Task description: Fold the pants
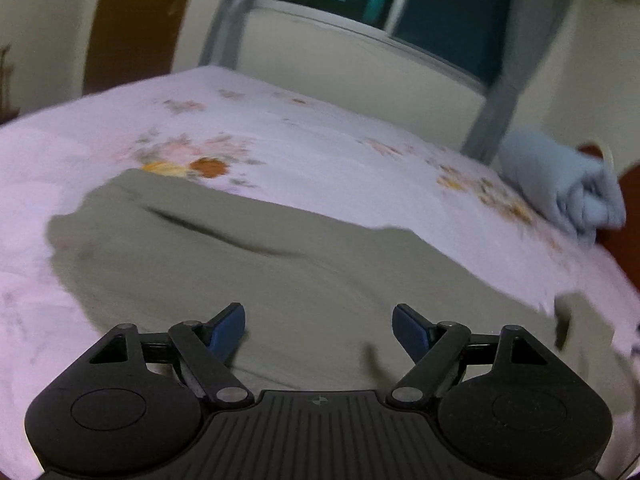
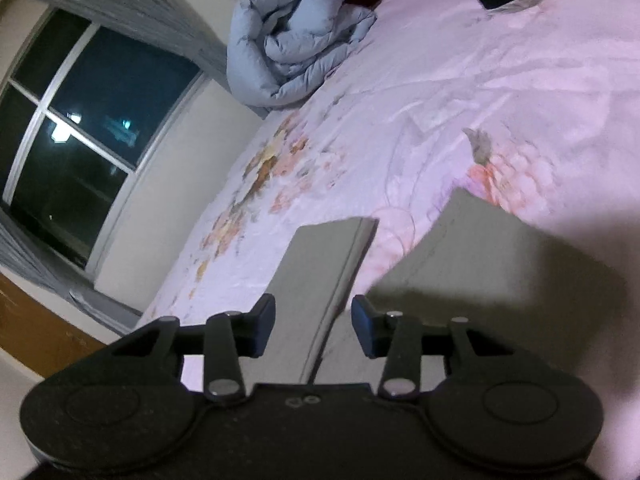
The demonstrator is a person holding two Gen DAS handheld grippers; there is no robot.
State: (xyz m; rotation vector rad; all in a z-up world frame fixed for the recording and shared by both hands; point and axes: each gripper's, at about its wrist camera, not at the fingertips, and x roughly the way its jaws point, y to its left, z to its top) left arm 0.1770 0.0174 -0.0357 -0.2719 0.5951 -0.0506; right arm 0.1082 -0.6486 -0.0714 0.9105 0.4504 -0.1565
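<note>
Olive pants are lying spread across the pink floral bedsheet, filling the lower middle of the left wrist frame, and in the right wrist frame one leg end is showing as a flat strip at lower centre with the wider part at lower right. Left gripper is sitting over the fabric at bottom centre, fingers wide apart, gripping nothing; right gripper is the same, fingers apart either side of the leg strip, contact unclear. A bundled blue duvet is lying at upper centre by the window
</note>
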